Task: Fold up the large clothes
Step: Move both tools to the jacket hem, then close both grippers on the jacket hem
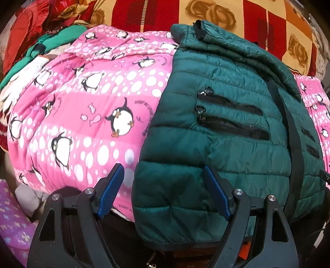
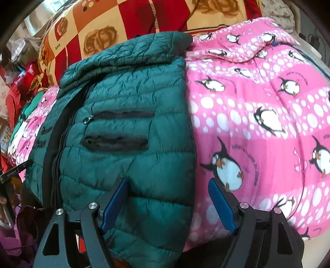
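Note:
A dark green quilted puffer jacket (image 1: pixel 216 134) lies on a pink penguin-print quilt (image 1: pixel 92 103), zipped pockets facing up, sleeves folded in, hem hanging over the near edge. My left gripper (image 1: pixel 164 171) is open, straddling the jacket's left bottom corner, its jaws apart with the hem edge between them. In the right wrist view the jacket (image 2: pixel 123 134) fills the left half and the quilt (image 2: pixel 257 123) the right. My right gripper (image 2: pixel 168 183) is open, straddling the jacket's right bottom edge. Neither gripper holds anything.
A red and orange rose-patterned blanket (image 1: pixel 216 14) lies behind the jacket, also in the right wrist view (image 2: pixel 103 24). Green and red clothes (image 1: pixel 41 47) are piled at the far left. A purple flowered cloth (image 1: pixel 12 222) lies at lower left.

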Available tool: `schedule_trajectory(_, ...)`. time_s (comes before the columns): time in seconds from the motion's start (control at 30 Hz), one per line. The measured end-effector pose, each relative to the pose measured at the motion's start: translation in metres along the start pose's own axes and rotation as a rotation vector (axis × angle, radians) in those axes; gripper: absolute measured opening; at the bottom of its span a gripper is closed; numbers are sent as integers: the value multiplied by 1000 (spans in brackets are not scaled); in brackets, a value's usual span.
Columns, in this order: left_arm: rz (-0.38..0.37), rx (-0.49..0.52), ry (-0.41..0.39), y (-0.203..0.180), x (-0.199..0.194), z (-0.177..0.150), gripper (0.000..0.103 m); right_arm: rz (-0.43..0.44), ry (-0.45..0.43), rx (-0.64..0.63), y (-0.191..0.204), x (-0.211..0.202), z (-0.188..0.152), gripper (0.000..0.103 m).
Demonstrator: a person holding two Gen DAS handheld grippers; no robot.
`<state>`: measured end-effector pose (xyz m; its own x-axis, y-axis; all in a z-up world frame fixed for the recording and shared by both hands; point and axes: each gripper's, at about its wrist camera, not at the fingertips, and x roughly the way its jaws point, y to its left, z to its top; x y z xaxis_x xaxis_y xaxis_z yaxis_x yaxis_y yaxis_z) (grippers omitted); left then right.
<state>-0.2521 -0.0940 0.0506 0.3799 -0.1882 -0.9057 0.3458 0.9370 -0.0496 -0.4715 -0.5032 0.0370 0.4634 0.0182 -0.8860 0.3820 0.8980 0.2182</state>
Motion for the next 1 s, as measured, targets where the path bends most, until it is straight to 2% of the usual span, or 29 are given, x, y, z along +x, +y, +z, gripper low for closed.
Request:
schedule_trajectory(0.2, -20, -9, 24, 3, -2, -8, 80, 17, 13, 13, -4, 0, -8, 78)
schedule_trajectory(0.47, -139, -126, 128, 28, 7, -22, 80, 73, 47, 24, -6, 3, -18, 78)
schedule_trajectory(0.67, -193, -171, 180, 32, 17, -29, 80, 133, 79, 23, -7, 7, -22, 78)
schedule_trajectory(0.8, -205, -179, 186, 30, 20, -30, 80, 144, 87, 13, -4, 10, -24, 78)
schedule_trajectory(0.9, -208, -160, 172, 25, 18, -29, 80, 190, 104, -20, 2, 11, -28, 78)
schedule_trajectory(0.93, -214, -150, 165, 23, 17, -29, 73, 195, 107, -41, 5, 11, -30, 77)
schedule_trajectory(0.97, -226, -143, 159, 20, 17, -28, 66, 187, 99, -76, 10, 12, -32, 68)
schedule_trajectory(1.0, -233, -129, 152, 17, 14, -29, 54, 177, 85, -94, 13, 11, -34, 60)
